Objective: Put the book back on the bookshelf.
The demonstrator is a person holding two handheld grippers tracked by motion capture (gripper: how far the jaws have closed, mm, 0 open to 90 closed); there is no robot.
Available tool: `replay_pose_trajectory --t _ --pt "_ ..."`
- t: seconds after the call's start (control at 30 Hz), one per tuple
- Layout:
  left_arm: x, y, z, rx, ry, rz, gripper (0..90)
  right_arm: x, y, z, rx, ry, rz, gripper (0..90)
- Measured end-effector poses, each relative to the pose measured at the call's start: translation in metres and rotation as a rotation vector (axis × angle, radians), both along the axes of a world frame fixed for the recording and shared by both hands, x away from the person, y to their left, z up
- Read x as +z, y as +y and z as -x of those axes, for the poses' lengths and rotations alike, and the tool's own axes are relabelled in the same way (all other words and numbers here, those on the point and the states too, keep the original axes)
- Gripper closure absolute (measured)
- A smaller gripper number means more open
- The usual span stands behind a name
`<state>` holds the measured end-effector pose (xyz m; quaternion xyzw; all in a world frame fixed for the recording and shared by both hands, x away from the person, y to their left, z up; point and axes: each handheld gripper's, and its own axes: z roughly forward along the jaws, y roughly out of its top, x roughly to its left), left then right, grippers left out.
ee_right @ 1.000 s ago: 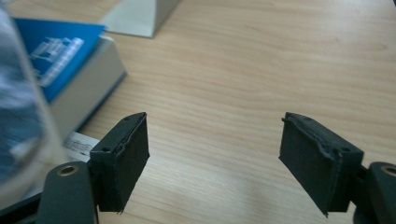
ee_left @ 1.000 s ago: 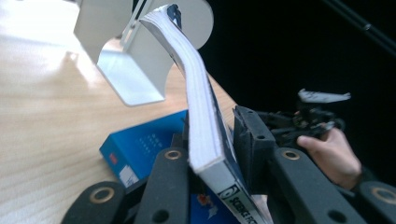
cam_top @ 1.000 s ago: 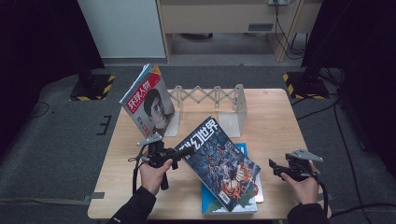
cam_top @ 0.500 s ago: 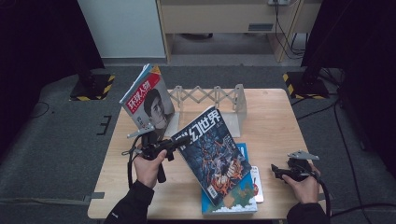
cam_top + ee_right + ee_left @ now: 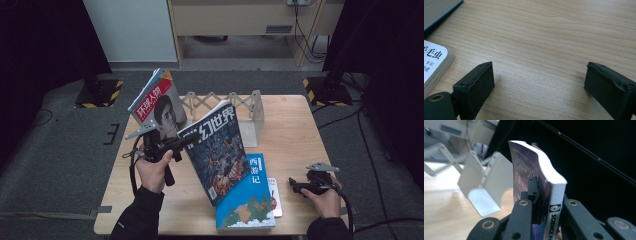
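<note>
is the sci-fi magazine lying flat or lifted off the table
Lifted: the left gripper clamps the sci-fi magazine by its spine edge, tilted above the blue book.

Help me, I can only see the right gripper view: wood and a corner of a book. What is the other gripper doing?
Observer: The left gripper is shut on a science fiction magazine, gripping it at the spine edge.
Operator: Is it lying flat?
Observer: No, it is tilted up on a slant, with its lower corner over a blue book that lies on the table.
Operator: Where could it go?
Observer: Maybe the white folding rack at the table's far side. Another magazine leans at its left end.
</note>
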<state>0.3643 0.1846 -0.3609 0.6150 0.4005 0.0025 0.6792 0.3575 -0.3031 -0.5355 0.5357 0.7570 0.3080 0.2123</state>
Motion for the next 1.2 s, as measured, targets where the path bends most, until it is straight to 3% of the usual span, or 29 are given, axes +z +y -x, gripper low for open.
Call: replay_pose_trajectory --t 0.2,0.33,0.43,0.83,0.93,1.2 --pt "0.021 0.015 0.0 0.072 -0.067 -0.053 82.1 -0.002 0.001 0.0 -0.003 -0.012 -0.007 7.1" --pt "0.03 0.028 -0.001 0.121 -0.091 -0.064 82.1 -0.002 0.0 0.0 0.001 -0.019 -0.007 6.7" --pt "0.031 0.033 -0.002 0.136 -0.092 -0.063 82.1 -0.002 0.001 0.0 -0.003 -0.017 -0.01 6.7" --pt "0.037 0.075 -0.01 0.309 -0.103 -0.109 82.1 -0.003 0.001 0.0 -0.003 -0.023 -0.012 5.7" --pt "0.035 0.081 -0.012 0.331 -0.099 -0.111 82.1 -0.003 0.001 0.0 -0.003 -0.023 -0.012 5.8" --pt "0.027 0.093 -0.023 0.421 -0.092 -0.179 82.1 -0.003 0.001 -0.001 -0.002 -0.023 -0.011 5.7"
